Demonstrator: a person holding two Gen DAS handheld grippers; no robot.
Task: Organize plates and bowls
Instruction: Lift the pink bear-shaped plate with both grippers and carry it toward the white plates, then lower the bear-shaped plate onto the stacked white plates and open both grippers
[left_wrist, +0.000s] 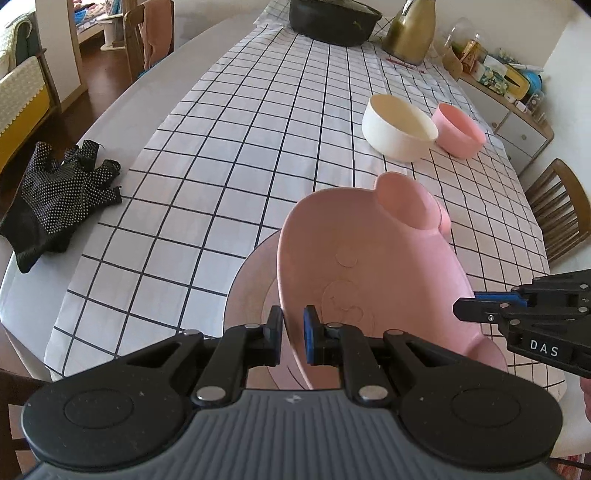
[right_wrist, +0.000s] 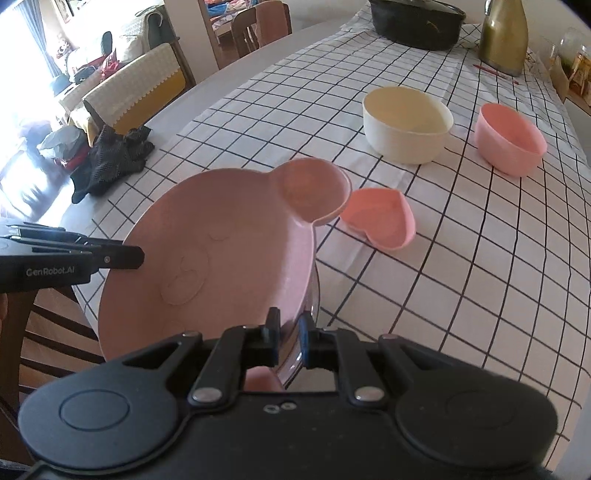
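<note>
A: What have your grippers got?

B: Your left gripper (left_wrist: 292, 334) is pinched narrow on the near-left rim of the pink plate (left_wrist: 369, 280); your right gripper (right_wrist: 289, 338) is pinched narrow on its opposite rim. You hold the plate between them, tilted, above the checked cloth (left_wrist: 221, 184).

A: And under it?

B: In the left view a clear dish (left_wrist: 251, 291) shows beneath the plate, at about 9 o'clock of it. Whether they touch I cannot tell.

A: Farther out?

B: In the right view a heart dish (right_wrist: 380, 218) lies on the cloth at 2 o'clock, just past the plate's round ear. Beyond it, at 1 o'clock, stands the cream bowl (right_wrist: 406, 122), the pink bowl (right_wrist: 509, 138) beside it on the right. Black gloves (left_wrist: 59, 199) lie at 10 o'clock in the left view. At 12 o'clock, far end, sit a black pot (left_wrist: 332, 18) and a gold bottle (left_wrist: 410, 29).
</note>
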